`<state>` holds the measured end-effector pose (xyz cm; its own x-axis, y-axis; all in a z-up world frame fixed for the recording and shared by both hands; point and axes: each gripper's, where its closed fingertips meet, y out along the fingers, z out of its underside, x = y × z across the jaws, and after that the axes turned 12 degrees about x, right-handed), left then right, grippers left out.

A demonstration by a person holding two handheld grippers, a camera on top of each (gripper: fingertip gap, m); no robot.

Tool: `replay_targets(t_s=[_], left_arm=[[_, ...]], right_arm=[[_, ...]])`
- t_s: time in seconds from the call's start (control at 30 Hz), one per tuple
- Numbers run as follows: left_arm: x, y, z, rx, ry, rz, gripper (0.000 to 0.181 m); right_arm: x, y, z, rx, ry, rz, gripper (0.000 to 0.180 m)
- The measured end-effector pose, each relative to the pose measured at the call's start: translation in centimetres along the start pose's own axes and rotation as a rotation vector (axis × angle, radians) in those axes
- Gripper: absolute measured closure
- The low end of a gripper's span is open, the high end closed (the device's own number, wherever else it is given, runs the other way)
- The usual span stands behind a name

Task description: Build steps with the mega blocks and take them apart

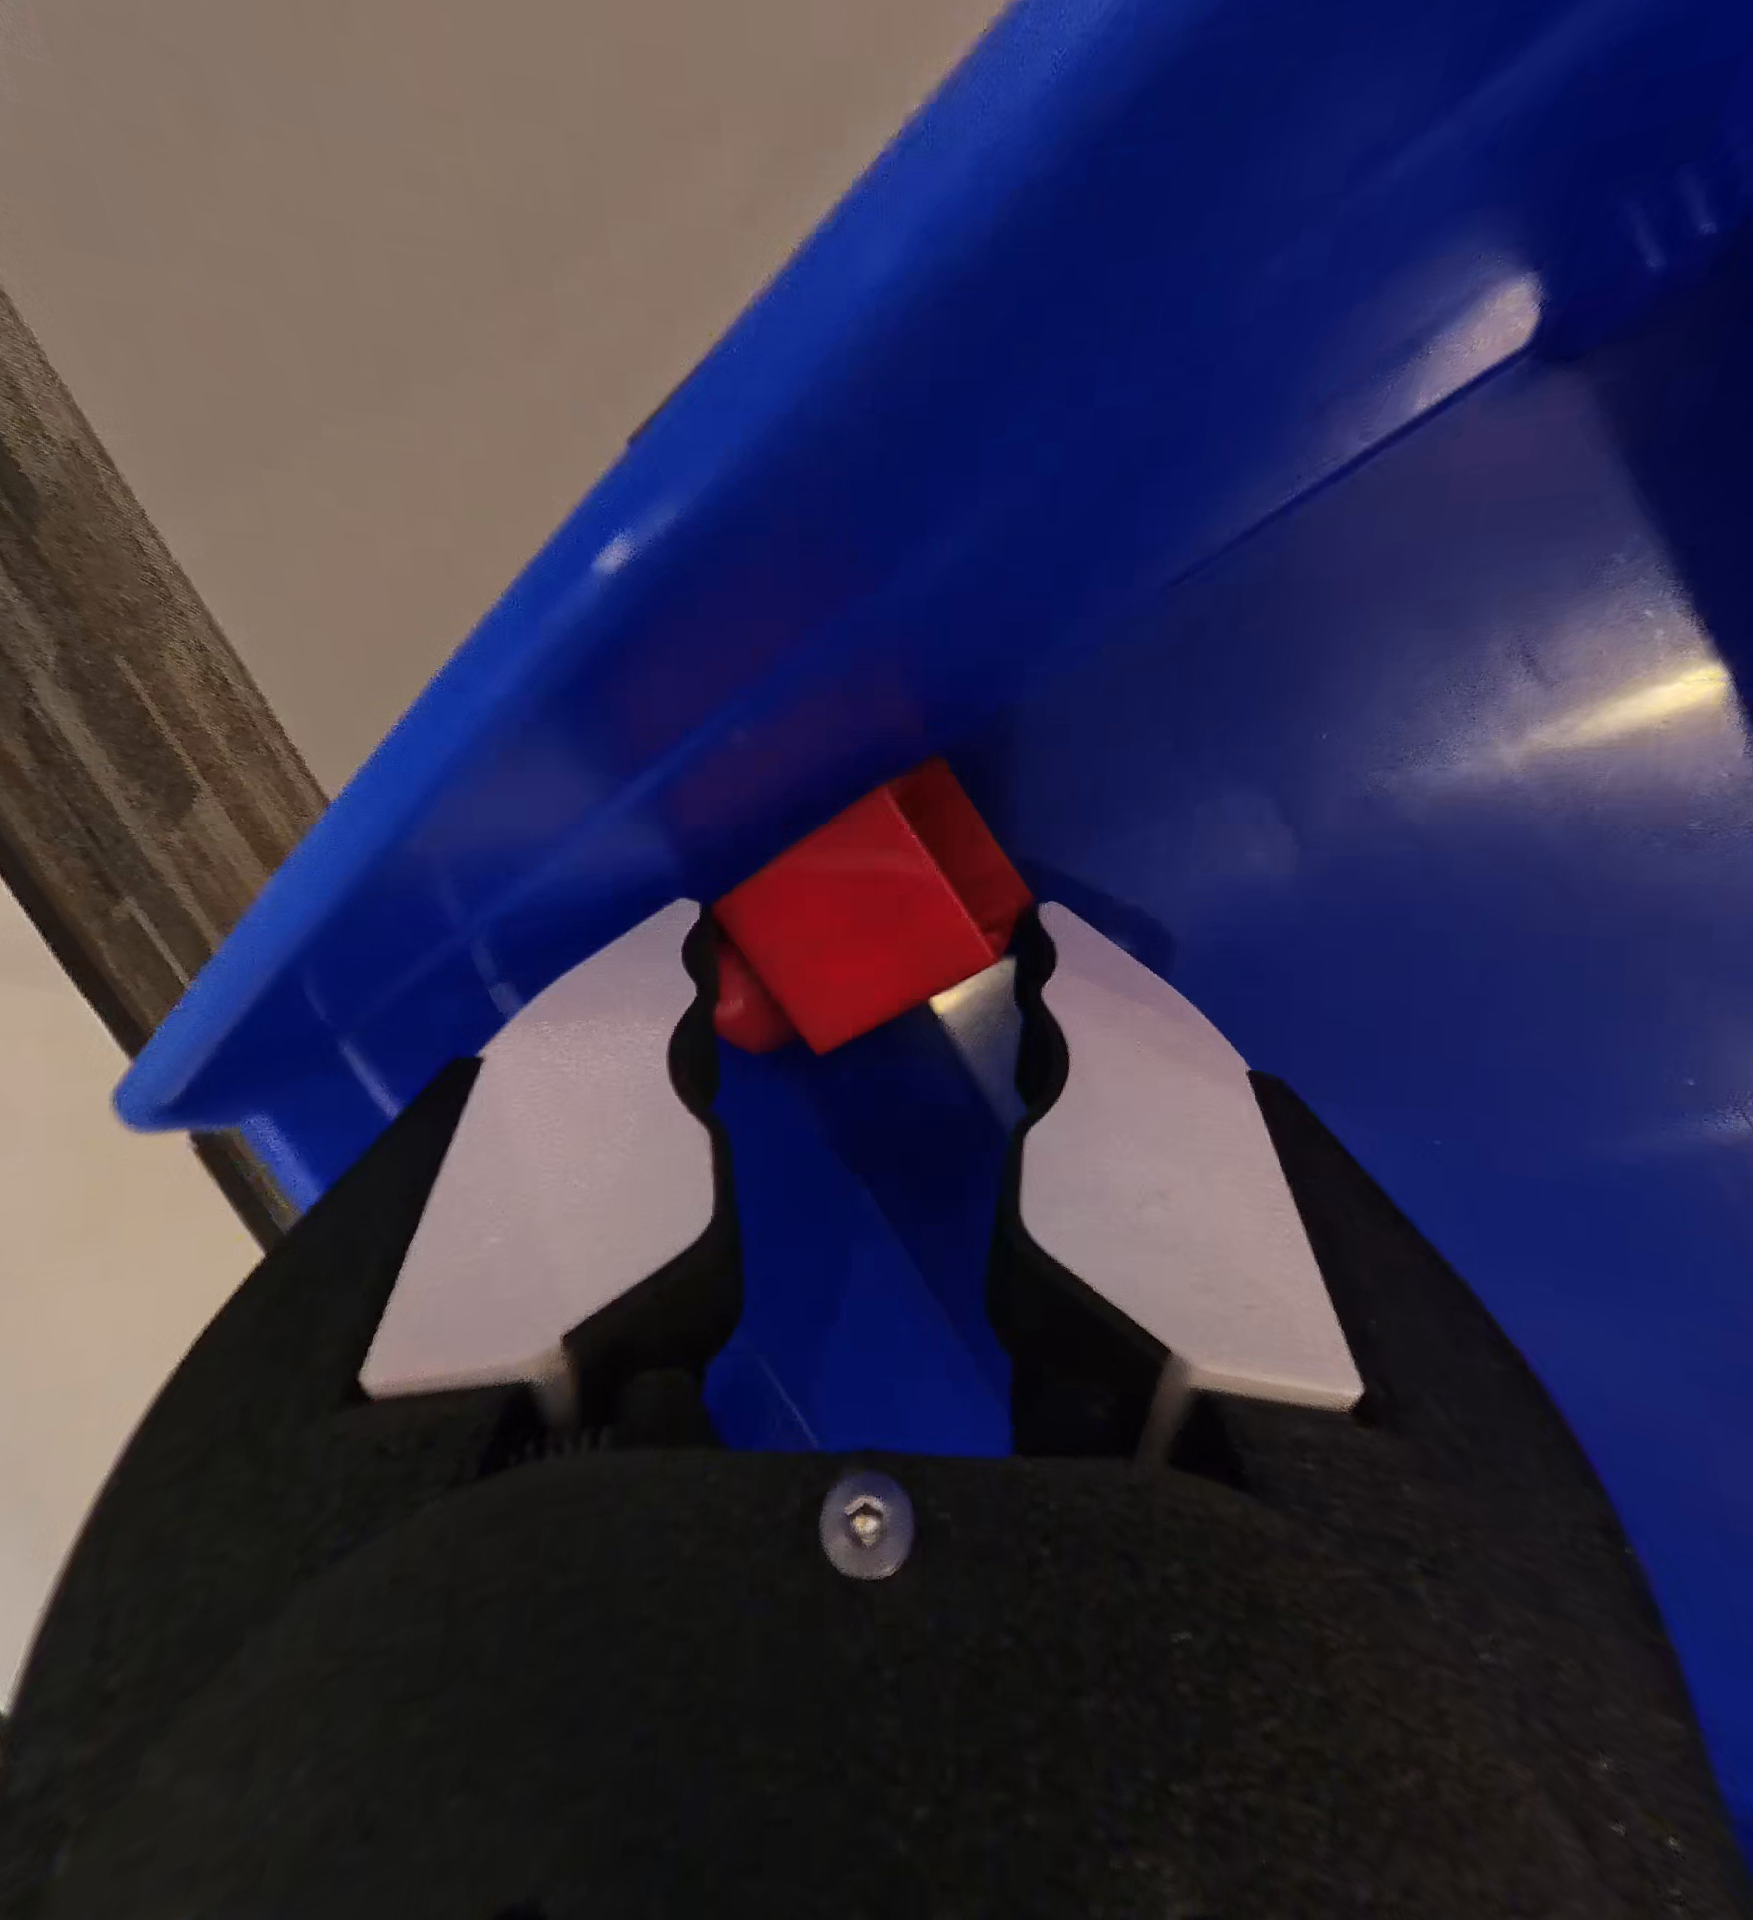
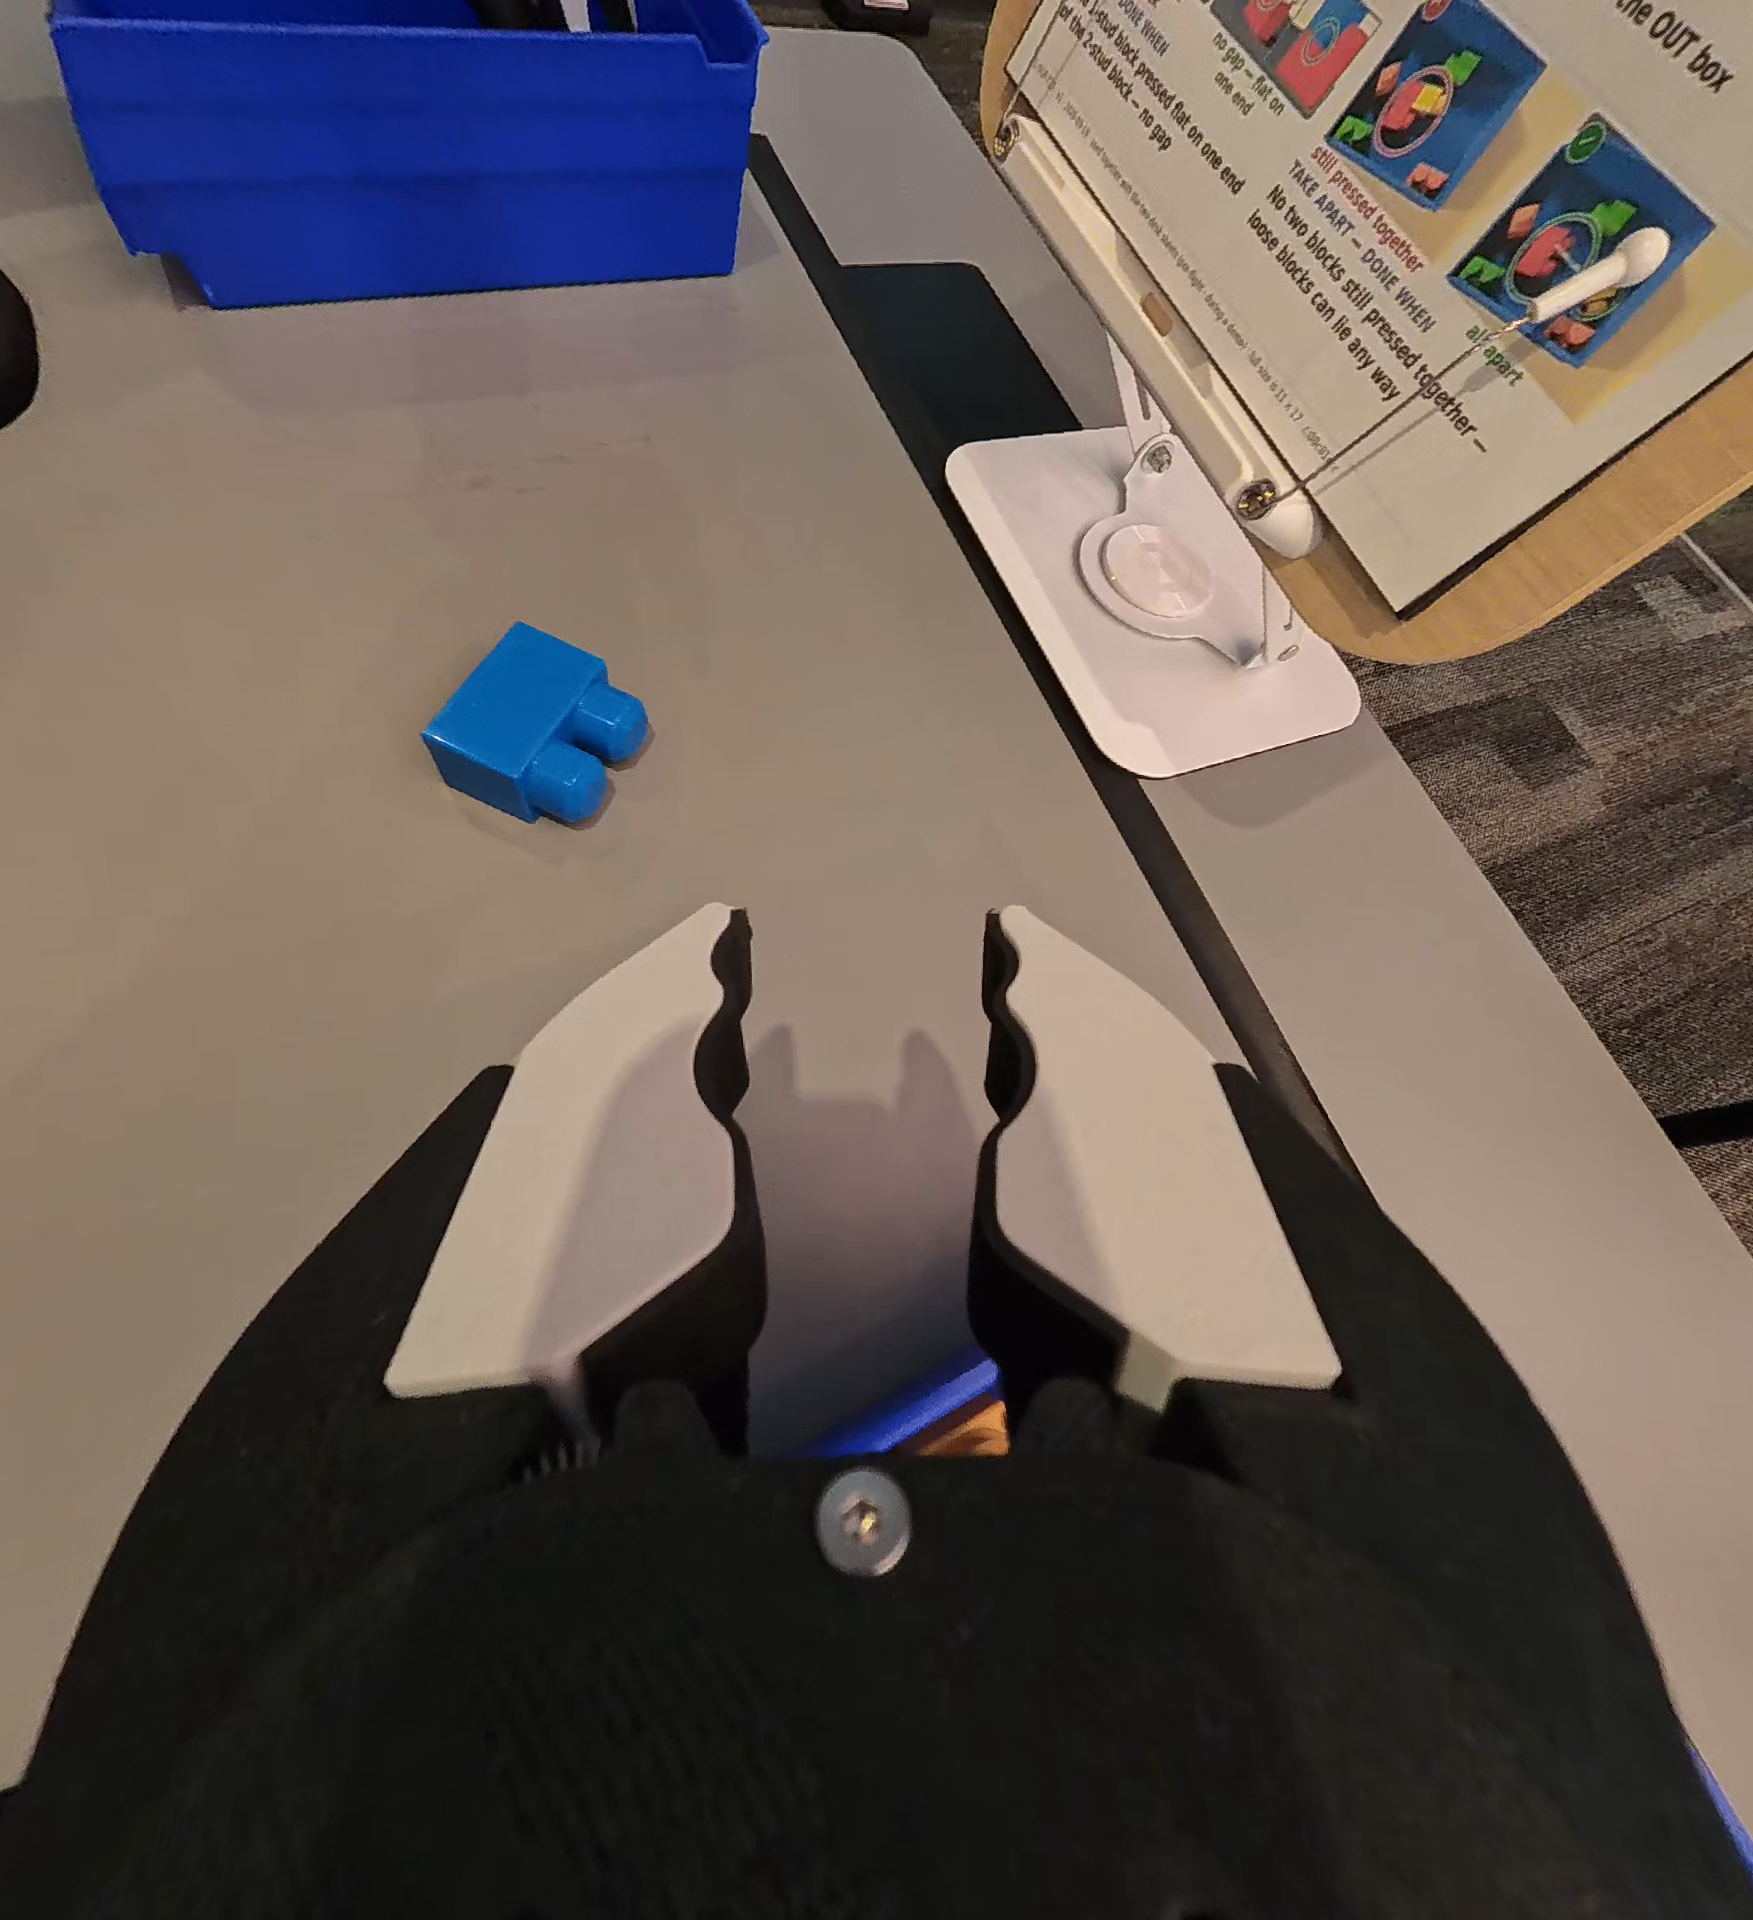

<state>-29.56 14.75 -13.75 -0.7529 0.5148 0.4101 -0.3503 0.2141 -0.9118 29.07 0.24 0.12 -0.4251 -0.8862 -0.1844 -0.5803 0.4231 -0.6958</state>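
The left gripper [image 1: 867, 935] sits inside a blue bin [image 1: 1267, 520], its fingertips on either side of a red block [image 1: 856, 940] at the centre of the left wrist view. The jaws stand fairly wide, and the block lies between the two tips, tilted, with a stud showing at its lower left beside the left tip. Whether the tips press the block or only bracket it cannot be told from this view (the right tip meets the block's far corner; the left tip touches or nearly touches the stud). The block rests low against the bin's inner wall, which runs diagonally from lower left to upper right of the frame.

The right gripper [image 2: 867, 914] hangs released over a grey table [image 2: 228, 1039], with nothing between its fingers. A blue block [image 2: 529, 727] lies on its side on the table, up and to the left of the right fingertips, near but apart from them. Its two studs point toward the lower right of the frame, roughly toward the gripper, and its long axis runs across that direction.

Judgement: the right gripper is the nearer one to the blue block; the left gripper is already at the red block. A second blue bin [image 2: 415, 156] stands at the upper left of the right wrist view. An instruction board on a white stand [image 2: 1152, 623] occupies the upper right.
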Motion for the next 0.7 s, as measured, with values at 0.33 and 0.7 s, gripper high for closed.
replay_targets(t_s=[0.33,0.7], left_arm=[[-6.7,-17.9,-2.9,-0.484,0.286,-0.19,0.125],[-36.4,-31.3,-7.9,-0.928,0.962,-0.246,0.126]], right_arm=[[0.8,-0.6,-1.7,-0.069,0.034,-0.05,0.136],[9.1,3.5,-7.4,-0.133,0.565,-0.783,0.13]])
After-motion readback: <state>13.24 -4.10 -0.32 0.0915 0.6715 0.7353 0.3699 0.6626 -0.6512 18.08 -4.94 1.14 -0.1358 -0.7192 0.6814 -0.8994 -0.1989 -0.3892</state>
